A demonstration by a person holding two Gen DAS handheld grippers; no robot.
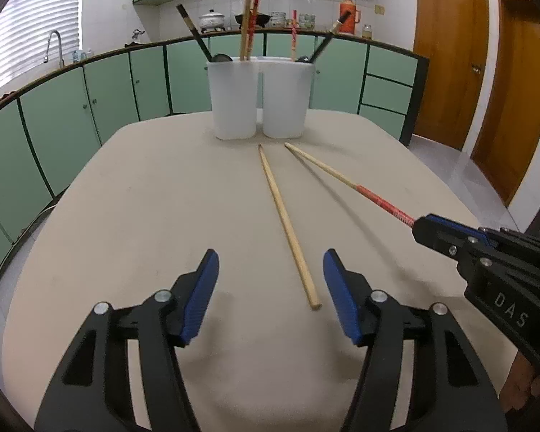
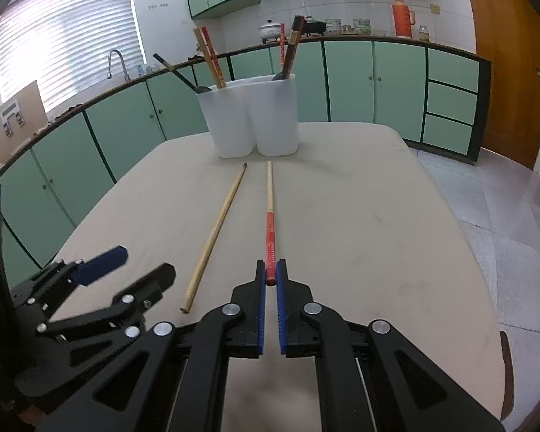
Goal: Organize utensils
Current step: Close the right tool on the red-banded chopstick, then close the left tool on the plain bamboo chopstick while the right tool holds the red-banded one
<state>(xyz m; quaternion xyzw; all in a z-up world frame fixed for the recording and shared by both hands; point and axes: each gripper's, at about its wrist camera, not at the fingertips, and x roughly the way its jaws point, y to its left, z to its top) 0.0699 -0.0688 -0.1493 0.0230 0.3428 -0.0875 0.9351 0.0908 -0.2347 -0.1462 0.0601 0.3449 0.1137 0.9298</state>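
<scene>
Two white holders stand at the table's far end, the left holder [image 1: 233,99] [image 2: 226,122] with chopsticks and a ladle, the right holder [image 1: 286,97] [image 2: 275,115] with a red chopstick and a dark utensil. A plain wooden chopstick [image 1: 288,226] [image 2: 216,234] lies on the table, its thick end between the fingers of my open left gripper [image 1: 270,288] [image 2: 126,266]. My right gripper [image 2: 270,273] [image 1: 423,226] is shut on the red end of a red-handled chopstick [image 2: 269,216] [image 1: 342,176], which points toward the holders.
The beige table [image 1: 144,216] [image 2: 378,234] has its right edge beside a tiled floor [image 2: 504,234]. Green cabinets [image 1: 72,118] and a counter with pots run behind the table. Wooden doors [image 1: 450,64] stand at the right.
</scene>
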